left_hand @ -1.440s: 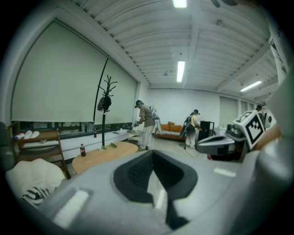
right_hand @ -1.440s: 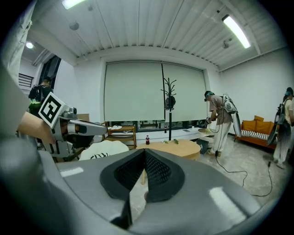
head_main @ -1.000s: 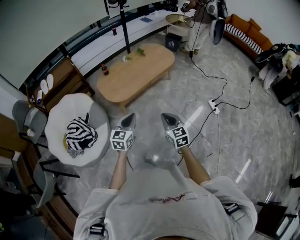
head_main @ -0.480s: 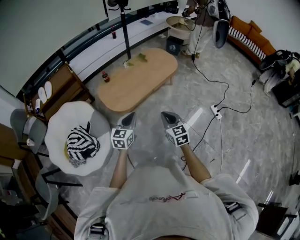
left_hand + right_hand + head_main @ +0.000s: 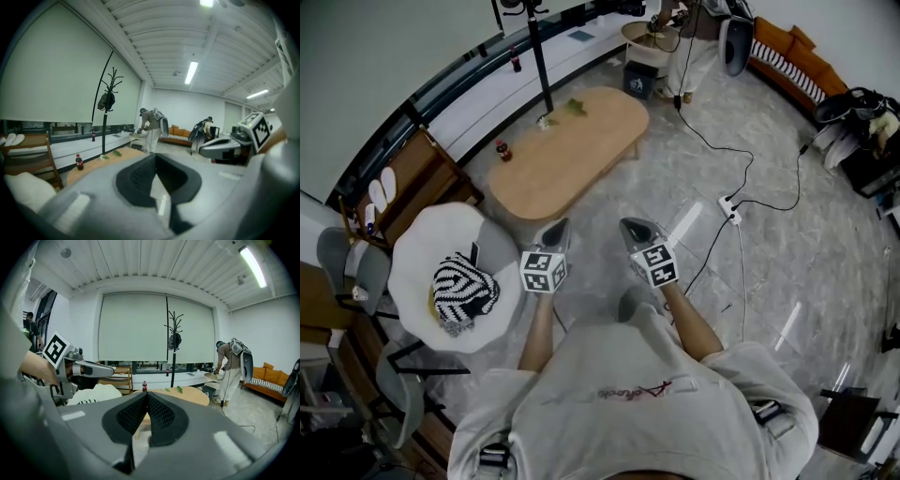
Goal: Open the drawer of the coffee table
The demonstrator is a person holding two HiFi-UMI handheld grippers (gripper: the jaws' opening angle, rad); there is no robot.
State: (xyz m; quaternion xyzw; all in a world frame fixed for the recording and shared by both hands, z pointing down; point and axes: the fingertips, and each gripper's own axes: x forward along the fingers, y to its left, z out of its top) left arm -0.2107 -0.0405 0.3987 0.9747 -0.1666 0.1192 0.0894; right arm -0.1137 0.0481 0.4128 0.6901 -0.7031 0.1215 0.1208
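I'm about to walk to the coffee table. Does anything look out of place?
A power strip and its black cable trail loose across the floor right of the coffee table, a possible trip hazard. On the tabletop lie scattered green leaves.

- Coffee table (image 5: 567,150): light wood top, smooth, with a matt to satin finish
- Floor (image 5: 769,272): grey veined stone-look tiles, polished, showing bright glossy reflections
- Left gripper (image 5: 560,227) and right gripper (image 5: 627,226): smooth grey plastic shells, matt; pads (image 5: 161,416) black, finely textured in a dotted grid
- Round seat (image 5: 427,234): white, soft-looking matt covering
- Knitted piece (image 5: 461,281) on the seat: black-and-white striped cloth, coarse knit
- Chair (image 5: 422,173): darker brown wood, low sheen
- Sofa (image 5: 792,56): orange cloth
- Person's top (image 5: 647,412): grey cloth, matt
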